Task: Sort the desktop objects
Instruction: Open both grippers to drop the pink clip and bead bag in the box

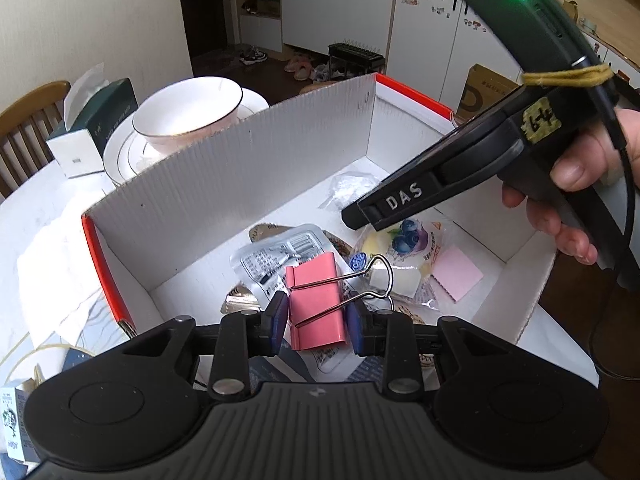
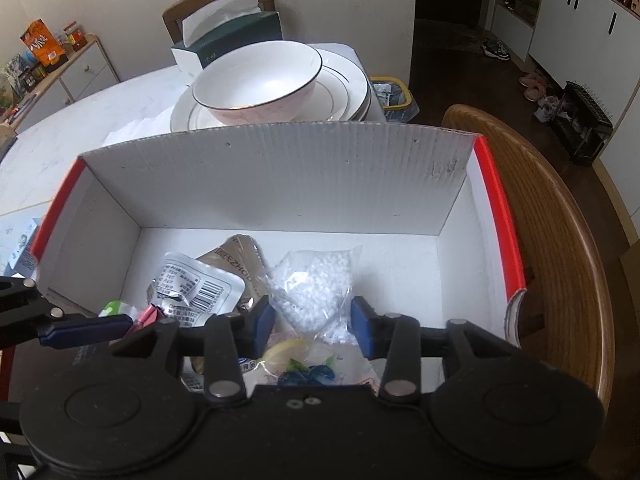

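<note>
A white cardboard box (image 1: pixel 240 168) with red edges holds the sorted items. My left gripper (image 1: pixel 318 320) is shut on a pink binder clip (image 1: pixel 316 300), held low over the box's near side. Beneath it lie a silver barcode pouch (image 1: pixel 276 256), a blueberry snack packet (image 1: pixel 408 240) and pink sticky notes (image 1: pixel 456 272). My right gripper (image 2: pixel 312 326) stands open inside the box (image 2: pixel 280 176), just above a bag of white beads (image 2: pixel 316 292) that its pads do not press. Its black body (image 1: pixel 404 200), held by a hand, reaches in from the right. The left finger (image 2: pixel 86 328) and clip (image 2: pixel 146 316) show at the left edge.
A white bowl (image 2: pixel 260 80) on stacked plates and a dark green tissue box (image 2: pixel 228 40) stand behind the box. A wooden chair (image 2: pixel 552 240) curves round the box's right side. A small carton (image 1: pixel 12 420) lies at the table's near left.
</note>
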Motion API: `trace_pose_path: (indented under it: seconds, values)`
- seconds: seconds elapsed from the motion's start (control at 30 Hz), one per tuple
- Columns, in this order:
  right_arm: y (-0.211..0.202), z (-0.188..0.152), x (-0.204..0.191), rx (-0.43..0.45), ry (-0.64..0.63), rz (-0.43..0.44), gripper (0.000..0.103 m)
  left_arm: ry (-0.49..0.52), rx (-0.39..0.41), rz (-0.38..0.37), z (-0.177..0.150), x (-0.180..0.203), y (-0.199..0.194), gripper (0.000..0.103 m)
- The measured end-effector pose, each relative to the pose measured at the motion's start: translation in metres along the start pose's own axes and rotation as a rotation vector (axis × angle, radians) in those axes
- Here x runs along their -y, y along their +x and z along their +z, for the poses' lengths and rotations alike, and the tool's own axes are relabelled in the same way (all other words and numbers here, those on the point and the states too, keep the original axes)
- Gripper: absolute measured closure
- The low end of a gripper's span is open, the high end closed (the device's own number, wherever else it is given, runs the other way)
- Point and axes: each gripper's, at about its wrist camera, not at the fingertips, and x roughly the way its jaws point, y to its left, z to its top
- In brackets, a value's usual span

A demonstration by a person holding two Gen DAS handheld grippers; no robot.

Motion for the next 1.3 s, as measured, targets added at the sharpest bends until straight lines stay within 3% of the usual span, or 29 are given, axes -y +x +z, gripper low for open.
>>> trace_pose_path:
  seconds: [0.07,0.13,0.17,0.27,0.5,1.17,1.3]
  values:
    - [-0.004,-0.002,0.001,0.011,0.001,0.009,0.048,-0.003,-0.009,-0.005,-0.001,0.001,0.0,0.072]
    - [-0.008,-0.002,0.003,0.021,0.003,0.019,0.045,-0.001,-0.009,-0.006,-0.002,0.002,-0.002,0.058]
    - [-0.01,-0.003,0.004,0.027,0.006,0.024,0.042,-0.001,0.0,-0.005,-0.003,0.002,-0.004,0.043]
    - [-0.018,-0.005,0.005,0.044,0.011,0.04,0.039,0.003,0.021,-0.031,-0.005,0.005,-0.011,0.036]
    - [-0.036,-0.013,0.005,0.075,0.012,0.061,0.029,-0.016,0.053,-0.038,-0.006,0.008,-0.024,0.036]
    - [-0.091,-0.036,-0.023,0.175,0.0,0.119,0.017,-0.102,0.179,-0.038,-0.029,0.004,-0.086,0.036]
    - [-0.099,-0.041,-0.033,0.193,-0.002,0.127,0.013,-0.121,0.201,-0.025,-0.038,-0.001,-0.099,0.03]
